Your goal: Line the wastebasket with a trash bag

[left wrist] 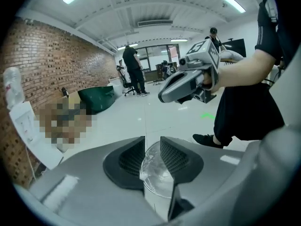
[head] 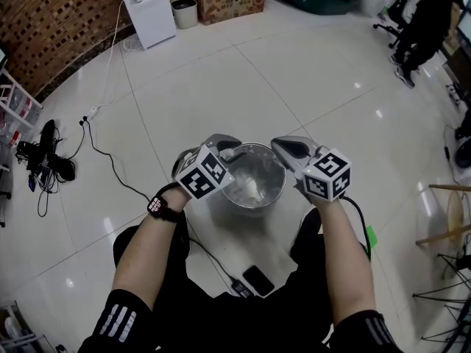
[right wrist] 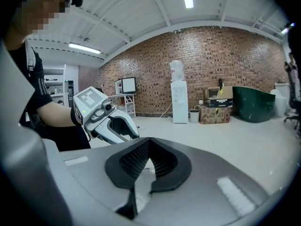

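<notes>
A round metal wastebasket point(head: 277, 190) stands on the floor between my knees, with a clear trash bag point(head: 250, 186) crumpled inside it. My left gripper point(head: 234, 153) is at the near-left rim. In the left gripper view the left gripper point(left wrist: 153, 149) is shut on the clear trash bag point(left wrist: 157, 169), above the wastebasket wall point(left wrist: 157, 204). My right gripper point(head: 279, 147) hangs over the right rim. Its jaws point(right wrist: 148, 144) meet at the tips, with pale bag film point(right wrist: 140, 188) showing in the gap below them. Each gripper shows in the other's view: the right gripper point(left wrist: 162, 97) and the left gripper point(right wrist: 134, 133).
A black phone point(head: 258, 279) and a power cable point(head: 110, 162) lie on the tiled floor near my legs. A white dispenser point(head: 147, 6), a small bin point(head: 184, 12) and a cardboard box point(head: 224, 2) stand by the brick wall. A person point(head: 427, 20) stands at the far right.
</notes>
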`<state>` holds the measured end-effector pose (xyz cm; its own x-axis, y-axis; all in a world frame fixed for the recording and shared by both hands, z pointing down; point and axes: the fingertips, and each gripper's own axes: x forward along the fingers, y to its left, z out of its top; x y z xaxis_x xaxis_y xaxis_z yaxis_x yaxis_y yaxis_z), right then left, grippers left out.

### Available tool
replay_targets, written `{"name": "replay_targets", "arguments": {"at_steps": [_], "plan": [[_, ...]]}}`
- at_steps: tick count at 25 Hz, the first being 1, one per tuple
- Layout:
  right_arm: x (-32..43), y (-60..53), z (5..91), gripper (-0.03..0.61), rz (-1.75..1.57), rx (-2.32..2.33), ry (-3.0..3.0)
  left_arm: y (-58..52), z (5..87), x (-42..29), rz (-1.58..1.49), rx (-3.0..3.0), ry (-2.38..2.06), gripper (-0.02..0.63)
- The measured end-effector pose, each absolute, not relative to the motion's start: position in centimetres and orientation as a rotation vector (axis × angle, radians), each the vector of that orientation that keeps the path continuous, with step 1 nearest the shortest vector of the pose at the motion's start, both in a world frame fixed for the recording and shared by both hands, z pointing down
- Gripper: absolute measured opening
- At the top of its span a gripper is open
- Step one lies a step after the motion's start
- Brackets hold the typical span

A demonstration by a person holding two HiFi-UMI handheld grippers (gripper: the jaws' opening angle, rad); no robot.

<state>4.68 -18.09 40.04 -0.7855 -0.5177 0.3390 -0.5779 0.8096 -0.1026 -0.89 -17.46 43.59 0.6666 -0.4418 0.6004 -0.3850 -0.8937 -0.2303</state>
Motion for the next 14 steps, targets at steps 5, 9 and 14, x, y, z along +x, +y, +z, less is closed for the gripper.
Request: {"name": "replay_targets", "arguments": {"at_steps": [5,9,14], "plan": [[4.8,-17.9,40.8,0.006,0.230,0.793,-2.646,-16.7,43.8,-1.2,-1.068,-2.754,0.625,0.100],[5.8,-17.6,40.9,0.006,0.233,0.809,-2.640,-16.3,44.3,-2.3,-1.106,-2.735,0.601,0.107],[6.0,-17.1,41.2,0.006,0.239,0.829,-2.628,-16.1,44.1,-3.2,-1.107,-2.717,0.640,0.107]]}}
